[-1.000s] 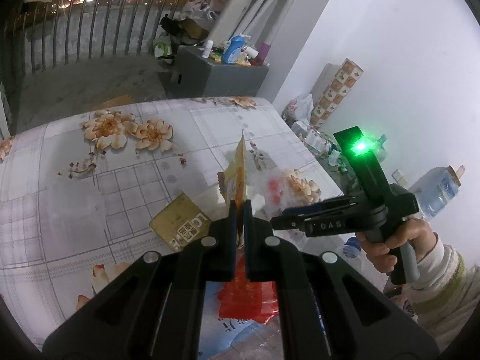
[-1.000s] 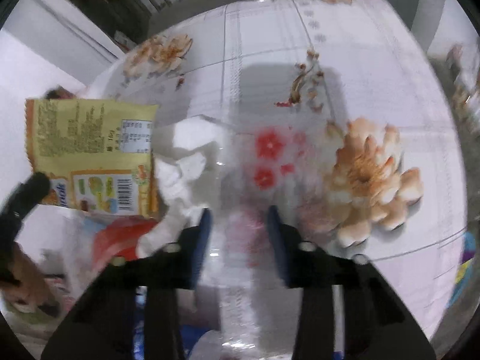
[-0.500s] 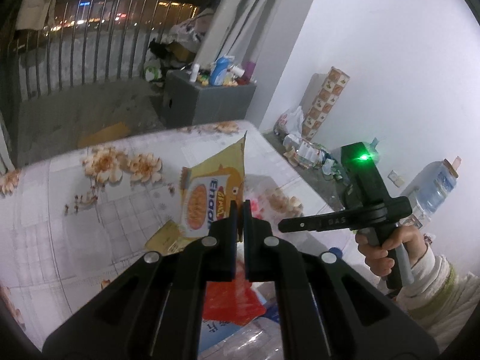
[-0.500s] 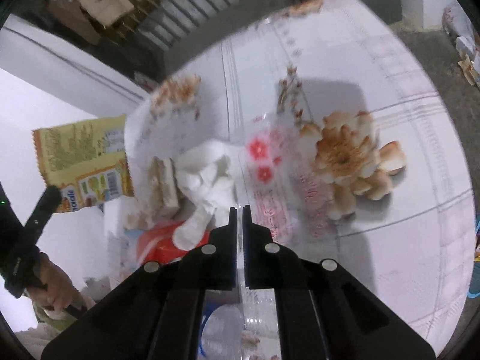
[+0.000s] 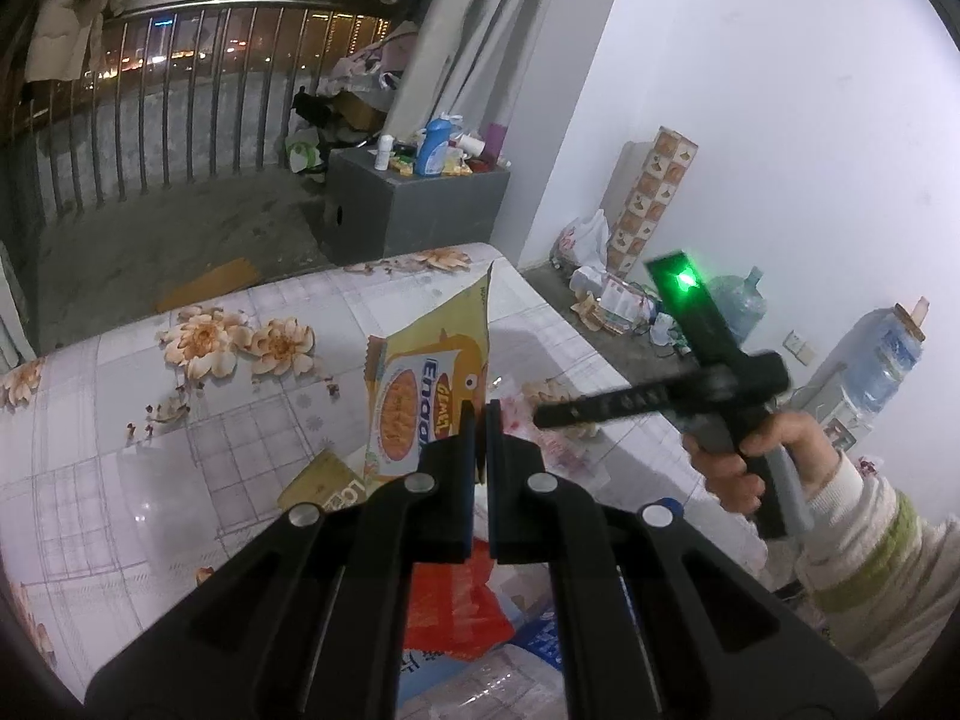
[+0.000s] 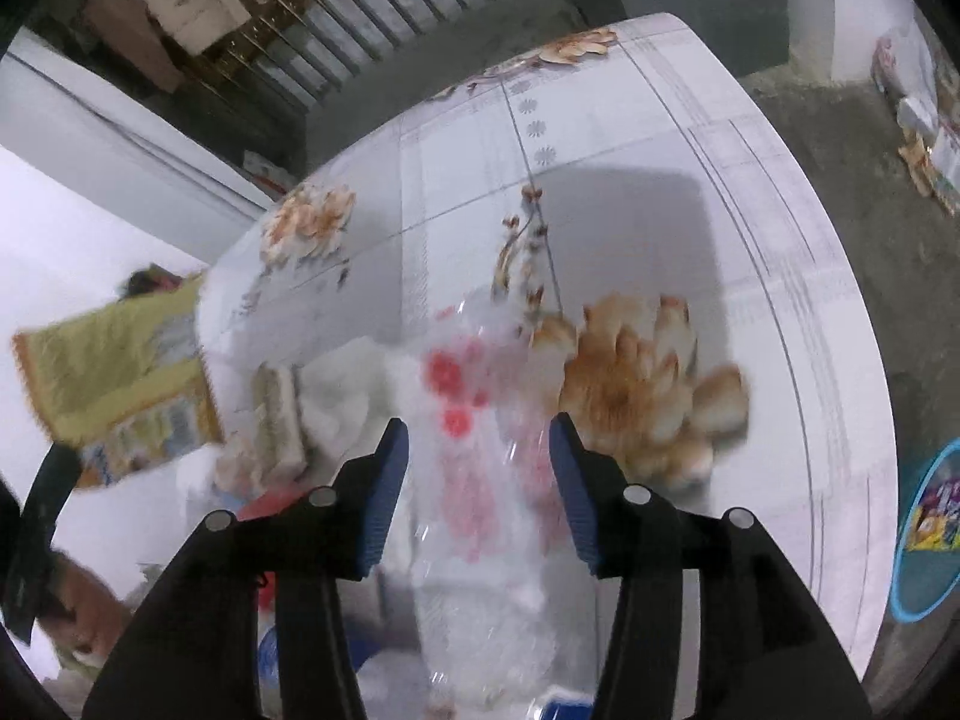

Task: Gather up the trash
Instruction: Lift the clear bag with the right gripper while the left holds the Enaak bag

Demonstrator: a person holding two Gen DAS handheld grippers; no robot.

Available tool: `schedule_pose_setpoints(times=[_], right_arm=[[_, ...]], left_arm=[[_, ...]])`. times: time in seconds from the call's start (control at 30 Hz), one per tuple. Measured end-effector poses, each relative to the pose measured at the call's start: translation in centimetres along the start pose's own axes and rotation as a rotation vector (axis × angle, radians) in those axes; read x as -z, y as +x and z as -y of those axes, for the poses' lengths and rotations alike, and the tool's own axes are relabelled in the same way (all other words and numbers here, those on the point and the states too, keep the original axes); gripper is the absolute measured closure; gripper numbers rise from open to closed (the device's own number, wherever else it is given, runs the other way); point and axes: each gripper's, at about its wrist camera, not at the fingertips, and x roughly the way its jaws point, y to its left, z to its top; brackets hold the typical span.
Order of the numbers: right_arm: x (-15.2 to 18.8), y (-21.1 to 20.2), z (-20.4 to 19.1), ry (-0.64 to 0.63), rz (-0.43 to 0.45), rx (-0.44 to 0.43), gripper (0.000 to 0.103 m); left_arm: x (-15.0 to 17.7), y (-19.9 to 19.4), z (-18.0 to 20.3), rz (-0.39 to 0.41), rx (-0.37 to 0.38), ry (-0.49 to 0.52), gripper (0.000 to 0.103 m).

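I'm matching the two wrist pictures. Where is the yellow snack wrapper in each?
Left wrist: yellow snack wrapper at centre, pinched upright in the shut left claw.
Right wrist: same wrapper at the left edge, blurred.
Shared landmark: the floral tablecloth.

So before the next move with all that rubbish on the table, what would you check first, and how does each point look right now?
1. Left gripper has firm hold of the yellow snack wrapper: ok, fingers shut on its edge.
2. Wrapper lifted off the flowered table: ok, it stands up above the cloth.
3. Right gripper ready to grab: ok, its fingers are opening, nothing pinched.
4. Clear plastic bag with red print lined up between the right fingers: ok, it lies below the gap.
5. Where the wrapper should go: cannot tell, no bin clearly identified.
6. Sharpness of the right view: not ok, blurred.
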Motion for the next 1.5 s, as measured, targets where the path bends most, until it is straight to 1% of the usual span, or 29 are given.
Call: schedule_pose_setpoints(times=[0.07,0.1,0.17,0.2,0.27,0.37,0.47,0.53,0.6,0.77,0.87,1.1,1.27,1.37,1.5], right_arm=[[-1.0,0.8,0.0,-0.019,0.000,0.027,0.055],[-1.7,1.7,-0.2,-0.045,-0.008,0.054,0.054],[-2.2,2.6,-0.3,-0.077,-0.018,0.086,0.054],[-2.5,3.3,-0.5,-0.096,-0.024,0.089,0.054],[-2.9,3.9,-0.7,-0.128,-0.011,0.070,0.054],[-3.3,4.1,-0.7,-0.151,-0.003,0.006,0.054],[-3.4,4.3,-0.6,-0.168,-0.012,-0.055,0.055],[-3.3,4.3,-0.5,-0.178,-0.027,-0.084,0.064],[-3.0,4.3,-0.5,-0.189,-0.033,-0.080,0.074],[-1.9,3.7,-0.1,-0.195,-0.038,-0.087,0.092],[-1.6,3.1,0.2,-0.167,-0.015,-0.120,0.096],[-0.7,-1.1,0.6,-0.102,0.092,-0.263,0.100],[0.3,-4.8,1.0,-0.077,0.179,-0.319,0.100],[1.0,-7.1,1.0,-0.070,0.242,-0.334,0.100],[2.0,-11.1,2.1,-0.046,0.346,-0.359,0.101]], left_arm=[[0.1,0.0,-0.5,-0.002,0.000,-0.006,0.102],[0.1,0.0,-0.7,-0.002,0.001,-0.008,0.102],[0.3,0.0,-1.2,-0.005,0.003,-0.012,0.102],[0.3,0.0,-1.4,-0.006,0.006,-0.014,0.102],[0.4,0.1,-1.7,-0.010,0.010,-0.018,0.102],[0.4,0.3,-2.0,-0.014,0.016,-0.021,0.102],[0.3,0.5,-2.4,-0.016,0.021,-0.024,0.102],[0.3,0.6,-2.5,-0.015,0.022,-0.025,0.102],[0.2,0.7,-2.6,-0.015,0.022,-0.029,0.102],[0.1,0.9,-2.7,-0.013,0.022,-0.032,0.102],[0.0,0.9,-2.7,-0.013,0.021,-0.033,0.102],[-0.2,0.4,-2.5,0.004,0.017,-0.027,0.102],[-0.8,-0.5,-1.6,0.028,0.027,-0.016,0.102],[-1.5,-1.1,-0.4,0.051,0.035,0.006,0.102],[-2.8,-1.7,1.4,0.073,0.066,0.028,0.102]])
